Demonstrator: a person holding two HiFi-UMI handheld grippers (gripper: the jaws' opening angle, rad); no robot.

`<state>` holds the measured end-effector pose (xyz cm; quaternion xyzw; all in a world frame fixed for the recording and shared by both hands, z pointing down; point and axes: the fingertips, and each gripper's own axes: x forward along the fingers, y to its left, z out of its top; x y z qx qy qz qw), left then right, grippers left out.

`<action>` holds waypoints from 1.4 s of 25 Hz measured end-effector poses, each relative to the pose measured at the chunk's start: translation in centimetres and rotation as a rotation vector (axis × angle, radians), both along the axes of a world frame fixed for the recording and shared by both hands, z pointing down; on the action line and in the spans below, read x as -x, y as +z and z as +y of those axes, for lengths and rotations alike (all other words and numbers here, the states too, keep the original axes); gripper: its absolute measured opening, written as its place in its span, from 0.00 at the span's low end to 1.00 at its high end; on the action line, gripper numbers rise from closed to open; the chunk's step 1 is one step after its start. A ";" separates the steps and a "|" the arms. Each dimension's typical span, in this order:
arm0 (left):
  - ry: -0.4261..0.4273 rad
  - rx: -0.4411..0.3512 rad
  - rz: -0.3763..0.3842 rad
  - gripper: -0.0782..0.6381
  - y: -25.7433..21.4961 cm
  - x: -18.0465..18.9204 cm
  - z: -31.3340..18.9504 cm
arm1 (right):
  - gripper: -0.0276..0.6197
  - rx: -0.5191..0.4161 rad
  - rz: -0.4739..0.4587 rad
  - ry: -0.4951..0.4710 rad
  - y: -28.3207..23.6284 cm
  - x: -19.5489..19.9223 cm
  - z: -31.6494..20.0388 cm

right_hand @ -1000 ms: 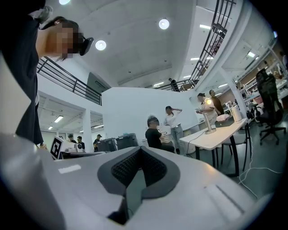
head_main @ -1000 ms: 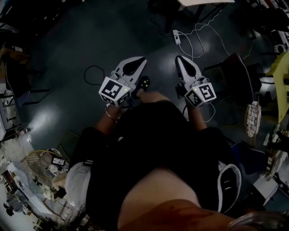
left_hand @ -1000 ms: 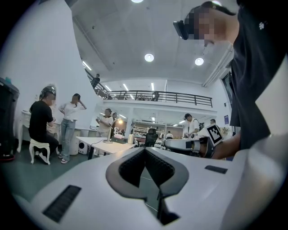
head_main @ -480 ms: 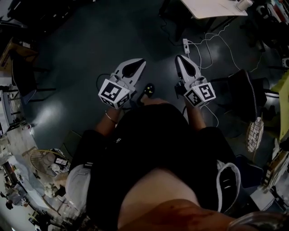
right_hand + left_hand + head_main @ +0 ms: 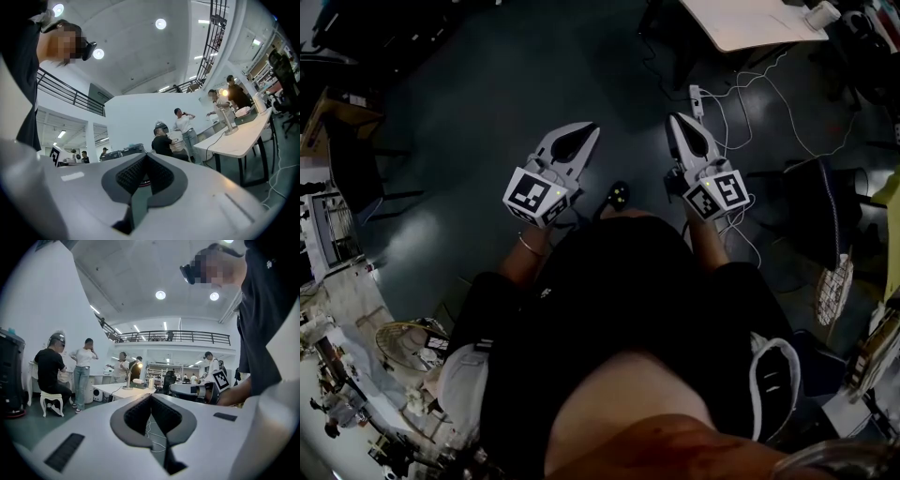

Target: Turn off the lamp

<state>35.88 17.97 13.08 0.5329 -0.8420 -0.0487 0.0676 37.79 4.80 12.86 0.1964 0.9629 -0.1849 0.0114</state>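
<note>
Head view: from the person's head, steeply down, close over the left gripper (image 5: 592,129), the right gripper (image 5: 673,120) and the floor (image 5: 487,84).
Left gripper view: level along its fingers (image 5: 136,416), facing a distant lamp (image 5: 130,376) on a white surface (image 5: 112,391).
Right gripper view: level too, with the lamp (image 5: 228,115) off to its right.
Shared: both gripper views take in the lamp and surface.

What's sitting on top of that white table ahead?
A lit desk lamp, a white container and a low box. The left gripper covers the table's near corner; anything there is unseen.

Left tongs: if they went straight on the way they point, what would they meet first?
Nothing near: the left tongs face open floor. Farther along stands the white table bearing the lit lamp, likely the first thing met, though depth is unclear.
</note>
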 end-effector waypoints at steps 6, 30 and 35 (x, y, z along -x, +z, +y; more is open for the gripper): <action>0.014 0.023 -0.006 0.12 0.2 2.7 -0.3 | 0.04 0.004 -0.011 0.009 -0.1 2.8 -0.4; 0.078 0.052 -0.051 0.12 0.4 8.4 -2.1 | 0.04 -0.003 -0.024 0.086 0.9 6.4 -2.0; 0.080 0.032 -0.070 0.12 0.0 8.5 -1.5 | 0.04 0.009 -0.042 0.089 0.2 6.6 -1.8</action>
